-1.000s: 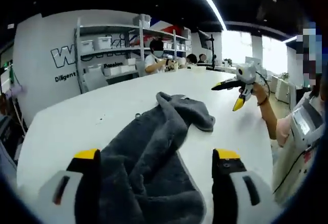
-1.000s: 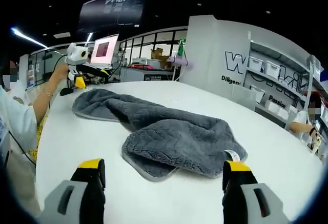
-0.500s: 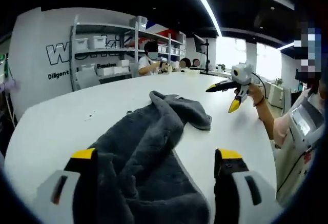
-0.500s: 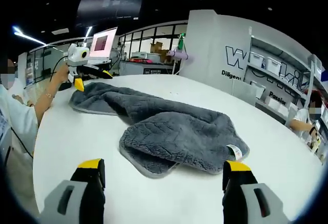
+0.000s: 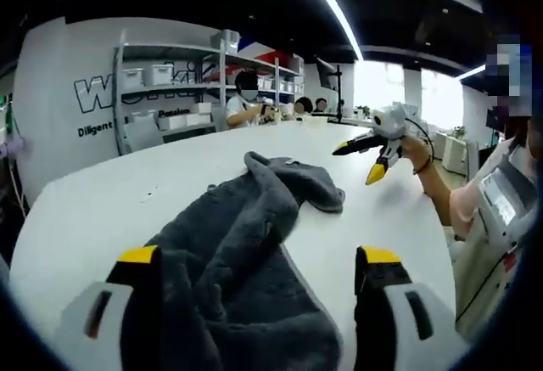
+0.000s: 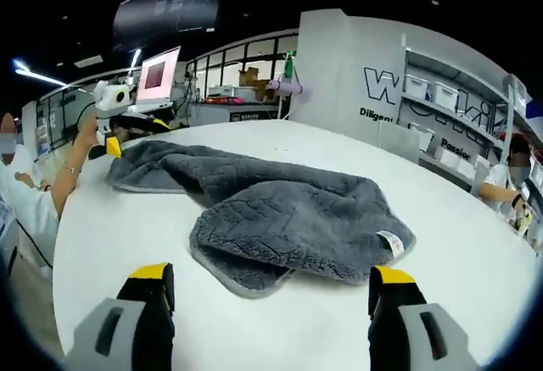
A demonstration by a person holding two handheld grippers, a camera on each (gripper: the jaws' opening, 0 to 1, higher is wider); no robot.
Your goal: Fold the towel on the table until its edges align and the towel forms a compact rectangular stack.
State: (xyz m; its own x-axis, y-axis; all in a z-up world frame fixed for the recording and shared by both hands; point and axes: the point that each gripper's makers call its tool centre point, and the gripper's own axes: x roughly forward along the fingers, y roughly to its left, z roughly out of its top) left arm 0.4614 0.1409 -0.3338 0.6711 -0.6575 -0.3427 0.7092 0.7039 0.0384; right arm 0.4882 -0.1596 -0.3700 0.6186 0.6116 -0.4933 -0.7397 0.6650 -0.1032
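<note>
Towel still rumpled; both grippers close in on its two ends.

In the left gripper view, the left gripper [image 5: 254,273] hangs with jaws apart and nothing between them, low over the near end of the grey towel [image 5: 246,244], which runs in a crumpled ridge toward the middle of the white table [image 5: 102,201]. The right gripper [image 5: 366,154] sits a little lower and nearer the towel's far end than a second ago, its jaws spread.

In the right gripper view, the right gripper [image 6: 271,303] is open and empty, closer to the towel [image 6: 288,218] than before; the folded-over corner with a label [image 6: 390,244] lies just ahead. The left gripper [image 6: 127,129] now touches or nearly touches the far end near the table [image 6: 475,261] edge. No fold is made; grasping looks next.
</note>
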